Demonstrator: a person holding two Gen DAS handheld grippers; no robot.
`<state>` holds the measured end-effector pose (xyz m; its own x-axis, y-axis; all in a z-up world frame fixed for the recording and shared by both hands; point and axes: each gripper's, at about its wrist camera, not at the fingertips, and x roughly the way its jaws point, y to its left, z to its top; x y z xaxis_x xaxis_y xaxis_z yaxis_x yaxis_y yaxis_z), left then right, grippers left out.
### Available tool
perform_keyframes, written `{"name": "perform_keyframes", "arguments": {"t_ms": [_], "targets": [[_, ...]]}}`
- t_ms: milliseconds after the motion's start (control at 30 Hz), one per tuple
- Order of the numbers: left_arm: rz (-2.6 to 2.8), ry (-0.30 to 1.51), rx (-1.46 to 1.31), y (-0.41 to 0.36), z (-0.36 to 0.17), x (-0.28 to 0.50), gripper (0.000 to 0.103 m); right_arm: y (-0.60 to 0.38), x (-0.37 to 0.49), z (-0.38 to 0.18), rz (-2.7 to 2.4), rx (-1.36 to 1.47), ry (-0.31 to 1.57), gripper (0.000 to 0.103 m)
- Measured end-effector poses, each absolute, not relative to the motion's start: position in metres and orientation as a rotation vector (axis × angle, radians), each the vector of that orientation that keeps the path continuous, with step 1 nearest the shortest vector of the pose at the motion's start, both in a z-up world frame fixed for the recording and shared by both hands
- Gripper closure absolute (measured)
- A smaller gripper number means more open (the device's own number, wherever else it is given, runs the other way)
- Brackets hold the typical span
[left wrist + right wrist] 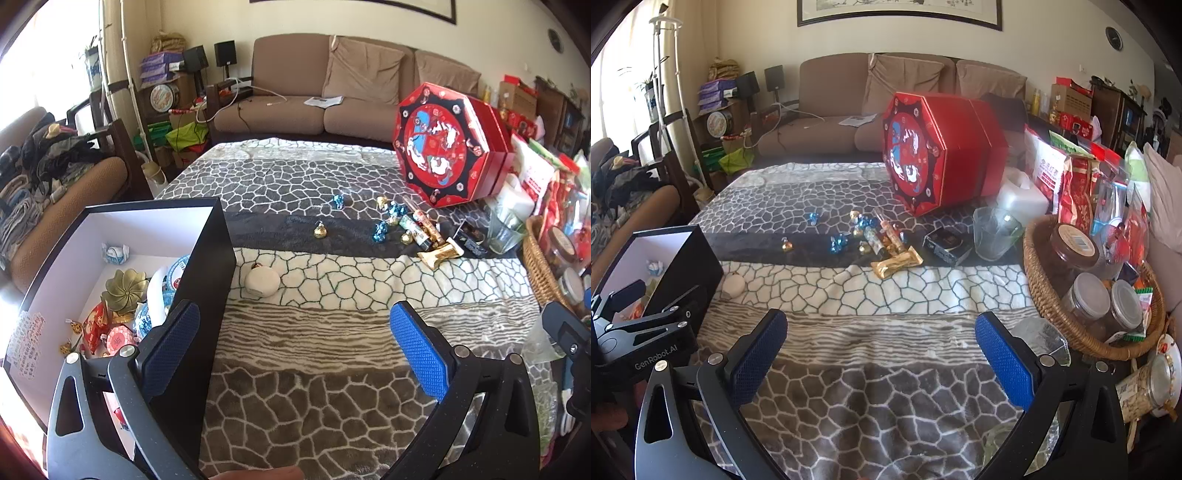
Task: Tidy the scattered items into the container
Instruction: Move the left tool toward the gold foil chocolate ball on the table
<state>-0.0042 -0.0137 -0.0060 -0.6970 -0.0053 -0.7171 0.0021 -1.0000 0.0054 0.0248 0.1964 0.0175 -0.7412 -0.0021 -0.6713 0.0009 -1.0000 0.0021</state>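
Here, the left tool (295, 354) is hanging over the patterned blanket (332, 369) on the table, with its two blue fingers (417, 354) standing wide apart and holding nothing. The right tool (881, 356) is doing the same, wide apart and empty, tipping down toward the blanket. The black box (207, 295) with white insides is sitting at the left, just beside the left tool, and some sweets and a gold flower-shaped thing (125, 291) are lying in it. A round white ball (262, 282) is resting on the blanket close to the box wall. Farther back, blue candies (380, 230) and gold candies (320, 231) are lying scattered on the dark stripe, near a gold wrapper (439, 254). A big red box (450, 147) is leaning tilted behind them. A wicker basket (1045, 288) with jars is sitting at the right.
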Motion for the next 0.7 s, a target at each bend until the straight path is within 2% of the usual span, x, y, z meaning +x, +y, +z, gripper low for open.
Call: {"name": "perform_keyframes", "arguments": {"t_ms": [233, 400, 533, 700], "targets": [[-2.928, 0.1, 1.281, -0.02, -0.003, -0.003, 0.0, 0.203, 0.023, 0.017, -2.939, 1.13, -0.024, 0.0], [-2.917, 0.042, 1.282, -0.017, -0.006, -0.002, 0.0, 0.206, 0.026, 0.02, -2.969, 1.098, -0.038, 0.0], [-2.922, 0.061, 1.323, -0.017, -0.01, -0.005, 0.0, 0.204, 0.027, 0.022, -2.982, 1.082, -0.016, 0.0], [-2.919, 0.154, 1.405, -0.019, -0.015, -0.009, 0.01, 0.205, 0.024, 0.019, -2.953, 1.092, -0.05, 0.0]]}}
